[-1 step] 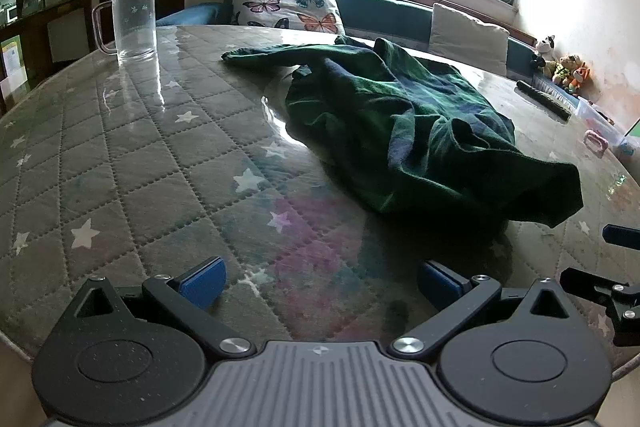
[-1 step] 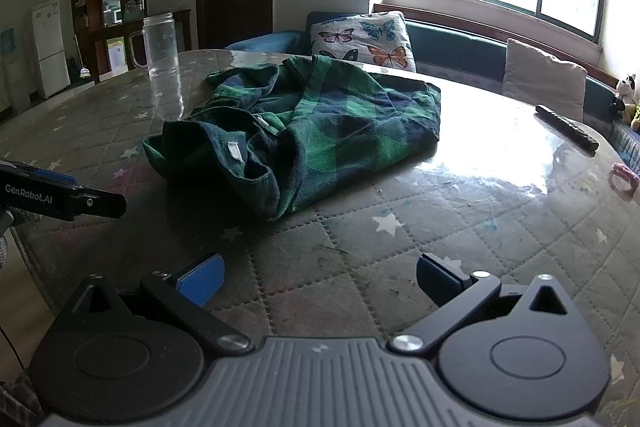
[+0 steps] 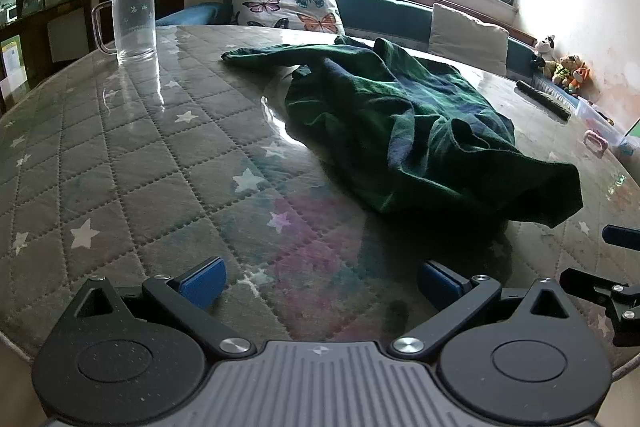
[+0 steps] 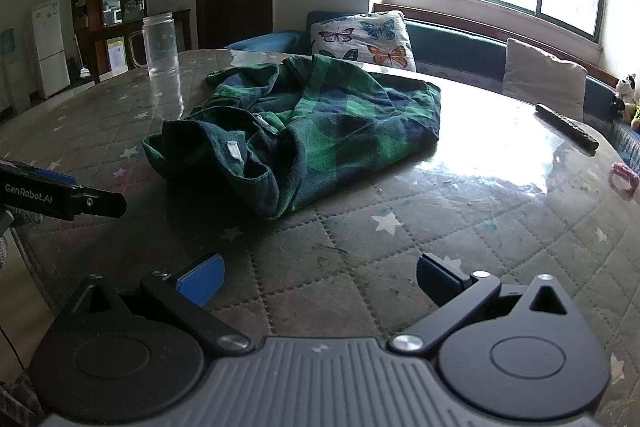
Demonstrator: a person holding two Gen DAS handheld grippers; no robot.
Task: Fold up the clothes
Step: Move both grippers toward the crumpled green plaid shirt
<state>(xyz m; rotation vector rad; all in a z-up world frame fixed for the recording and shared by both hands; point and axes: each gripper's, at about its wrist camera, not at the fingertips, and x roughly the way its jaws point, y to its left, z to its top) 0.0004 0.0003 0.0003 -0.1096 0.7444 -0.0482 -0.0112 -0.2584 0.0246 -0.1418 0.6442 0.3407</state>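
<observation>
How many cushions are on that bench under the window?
2: a butterfly-print cushion toward the bench's left end, behind the green plaid shirt, and a plain pale cushion further right. Others may be out of view.

One crumpled green plaid shirt [image 4: 304, 131] — one clear jug [image 3: 134, 21] — two cushions [image 4: 364, 39].

We hold our left black two-finger gripper with blue pads [image 3: 320, 279] low and tipped down, its 2 jaws spread wide with nothing between them. Our right black two-finger gripper with blue pads [image 4: 320, 277] is spread just as wide and grips nothing. Each gripper shows at the edge of the other's view, side by side.
</observation>
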